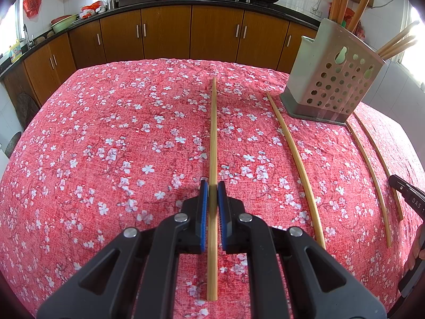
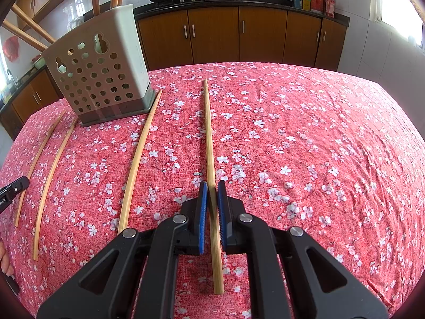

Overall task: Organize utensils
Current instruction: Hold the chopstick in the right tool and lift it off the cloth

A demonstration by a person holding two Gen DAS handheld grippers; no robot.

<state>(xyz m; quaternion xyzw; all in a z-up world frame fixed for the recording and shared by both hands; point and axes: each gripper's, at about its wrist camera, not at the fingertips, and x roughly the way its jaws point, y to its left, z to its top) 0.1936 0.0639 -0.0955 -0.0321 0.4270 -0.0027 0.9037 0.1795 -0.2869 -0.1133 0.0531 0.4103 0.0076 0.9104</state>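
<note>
**Utensil sort: both claws closed on one chopstick each, holder at the far side**

Counts
- Left wrist view: four chopsticks lie on the cloth. The first chopstick [image 1: 213,133] runs toward 12 o'clock and sits between the blue pads of the left gripper [image 1: 213,186]. The jaws are narrow and pinch its near third. Three more chopsticks [image 1: 302,172] lie between 1 and 3 o'clock, spaced apart from one another.
- Right wrist view: again four. The second chopstick [image 2: 208,133] runs toward 12 o'clock and is clamped the same way in the right gripper [image 2: 212,186], jaws nearly together. Three other chopsticks [image 2: 136,159] lie between 9 and 11 o'clock.
- One holder [image 1: 334,79], grey and perforated, stands upright on the floral tablecloth [image 1: 106,133]. It is at 2 o'clock from the left claw and at 10 o'clock in the right view [image 2: 98,79].
- Two woks sit on the counter at 12 o'clock.

Hidden or unclear
- Several chopsticks stand in the holder, but their tops are cut off by the frame edge, so the count is unsure.
- The clamped section of each held chopstick is blurred. I cannot tell whether either is lifted off the cloth.
- Only a black sliver of the opposite gripper shows at each view's edge.
- Fingers [image 1: 415,250] show at 4 o'clock, mostly out of frame.
</note>
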